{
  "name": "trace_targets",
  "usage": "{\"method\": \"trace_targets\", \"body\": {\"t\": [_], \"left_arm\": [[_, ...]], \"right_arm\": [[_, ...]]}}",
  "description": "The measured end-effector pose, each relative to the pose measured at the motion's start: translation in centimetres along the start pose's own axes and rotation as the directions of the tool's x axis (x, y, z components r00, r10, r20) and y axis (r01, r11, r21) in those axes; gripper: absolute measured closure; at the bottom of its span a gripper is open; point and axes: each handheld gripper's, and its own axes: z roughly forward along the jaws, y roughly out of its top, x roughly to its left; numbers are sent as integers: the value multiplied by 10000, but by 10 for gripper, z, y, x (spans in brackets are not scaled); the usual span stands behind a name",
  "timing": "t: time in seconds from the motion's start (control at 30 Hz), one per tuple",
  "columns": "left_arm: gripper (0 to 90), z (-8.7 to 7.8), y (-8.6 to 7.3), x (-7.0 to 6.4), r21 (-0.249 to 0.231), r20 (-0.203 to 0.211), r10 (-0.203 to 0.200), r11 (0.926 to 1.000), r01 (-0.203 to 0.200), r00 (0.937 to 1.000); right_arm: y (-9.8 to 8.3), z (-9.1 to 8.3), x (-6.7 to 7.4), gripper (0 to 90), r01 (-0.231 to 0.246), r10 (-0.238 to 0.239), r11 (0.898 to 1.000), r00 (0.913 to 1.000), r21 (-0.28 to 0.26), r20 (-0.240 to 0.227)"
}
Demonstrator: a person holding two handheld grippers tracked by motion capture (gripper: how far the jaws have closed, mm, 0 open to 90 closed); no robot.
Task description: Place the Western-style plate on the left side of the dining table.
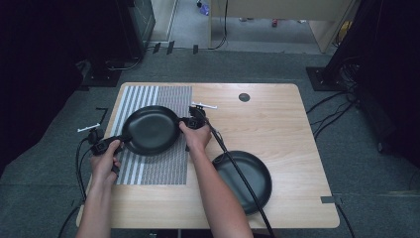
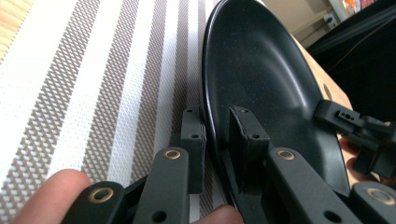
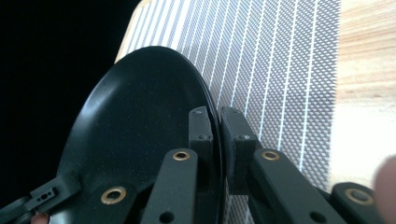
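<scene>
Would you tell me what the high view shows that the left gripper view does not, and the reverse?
High view alone: a second black plate near the table's front edge, and the floor around. Left gripper view alone: the left gripper shut on the held plate's rim, one jaw each side. Both share that plate, the striped mat beneath it, and the right gripper on its far rim.

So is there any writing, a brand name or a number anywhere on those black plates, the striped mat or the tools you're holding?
None can be read.
Held black plate: plain, no mark.
Second black plate: plain.
Striped mat: stripes and weave, no words.
Left gripper and right gripper: screws and brass rivets, no label.
Table: one dark round spot, no writing.
</scene>
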Motion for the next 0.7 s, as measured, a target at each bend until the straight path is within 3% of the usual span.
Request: {"method": "trace_targets", "body": {"t": [0.13,0.37,0.7], "left_arm": [[773,6,1,-3,15,-15,82,10000,-82,10000],[773,7,6,3,-125,62,-66,9999,67,10000],[763,14,3,5,-5,-392,155,9999,-156,9991]], "right_arm": [[3,3,-3,838,-48,51,9998,9998,-182,176],[8,8,4,841,488,-482,9981,9987,-381,168],[3,19,-3,829,697,-685,9974,9958,-182,607]]}}
